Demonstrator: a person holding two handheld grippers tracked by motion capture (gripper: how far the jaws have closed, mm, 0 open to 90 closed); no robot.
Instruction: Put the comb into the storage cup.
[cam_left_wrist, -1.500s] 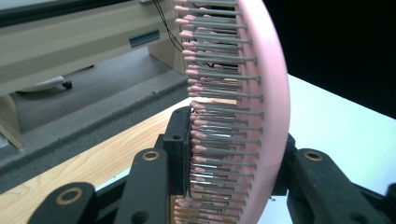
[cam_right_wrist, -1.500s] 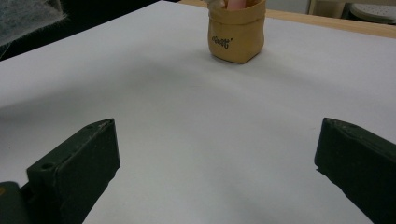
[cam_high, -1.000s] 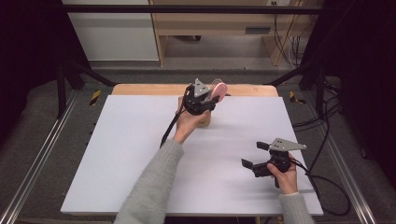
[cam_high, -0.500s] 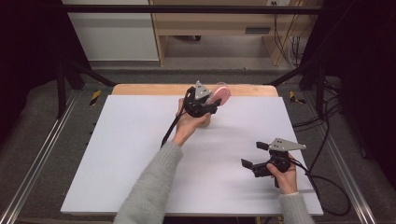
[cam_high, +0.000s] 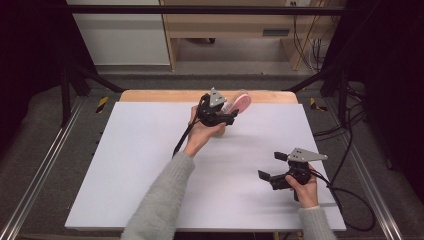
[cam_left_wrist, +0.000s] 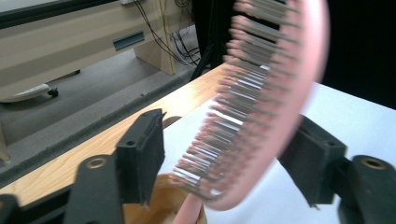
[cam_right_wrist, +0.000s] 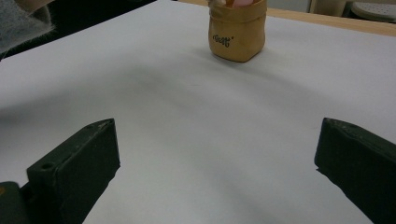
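Left gripper (cam_left_wrist: 224, 163) has just been opening, its jaws clear of the pink hairbrush (cam_left_wrist: 261, 107) between them, above the tan pouch (cam_right_wrist: 237, 32); right gripper (cam_right_wrist: 219, 172) spread, empty.

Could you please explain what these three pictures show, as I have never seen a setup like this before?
A person sits at a white table, holding a hand-held two-jaw gripper in each hand. One camera looks down from above; two others ride on the grippers, looking along their black jaws. The left gripper has just been opening around a pink comb, which stands in a small tan pouch; the pads look clear of the comb. The right gripper rests open nearby, holding nothing.
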